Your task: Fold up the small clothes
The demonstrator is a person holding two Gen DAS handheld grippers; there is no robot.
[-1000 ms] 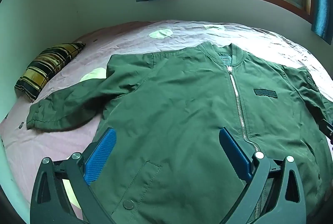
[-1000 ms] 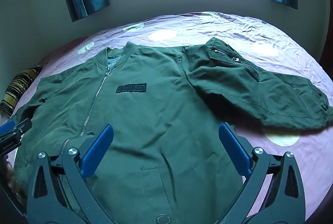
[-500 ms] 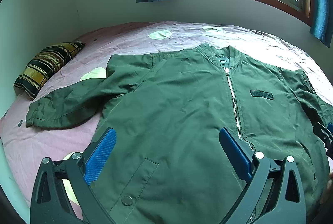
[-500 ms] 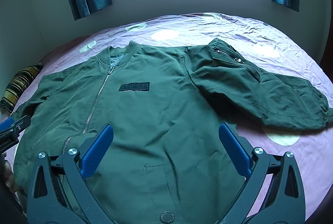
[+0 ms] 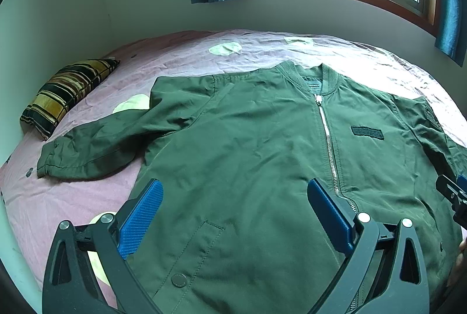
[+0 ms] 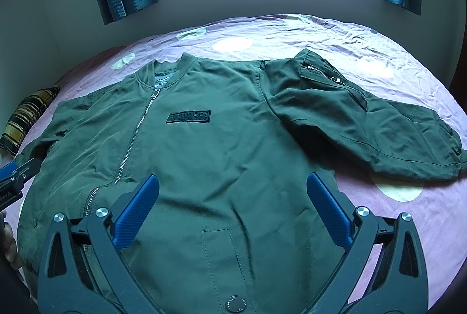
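Lies flat and face up on the bed point(image 5: 262, 51), this green bomber jacket point(image 5: 248, 153), zipped to the collar point(image 5: 309, 77), both sleeves spread out to the sides. Covers most of the pink sheet; a striped pillow point(image 5: 67, 92) sits well apart at the far left edge.

Looks thin and soft, probably light, with a slight shine that suggests a smooth, slippery shell. Likely to slide on itself once folded, so needs firm pinches. Stiffer at the ribbed collar, the cuffs and along the zipper point(image 5: 328, 139); these parts probably hold a grip better than the loose body cloth.

Left hand-held gripper point(image 5: 233, 212): fingers wide apart, nothing between them, hovering above the lower left front near the pocket snap point(image 5: 179, 280). Right hand-held gripper point(image 6: 233, 209): also wide apart and empty, above the lower right front.

Best places to take hold, as a judgement: the cuff of the left sleeve point(image 5: 48, 159) and the cuff of the right sleeve point(image 6: 455, 150), to bring each sleeve across the chest; afterwards the hem corners, not the middle of the panel, where only a loose bunch would come up.
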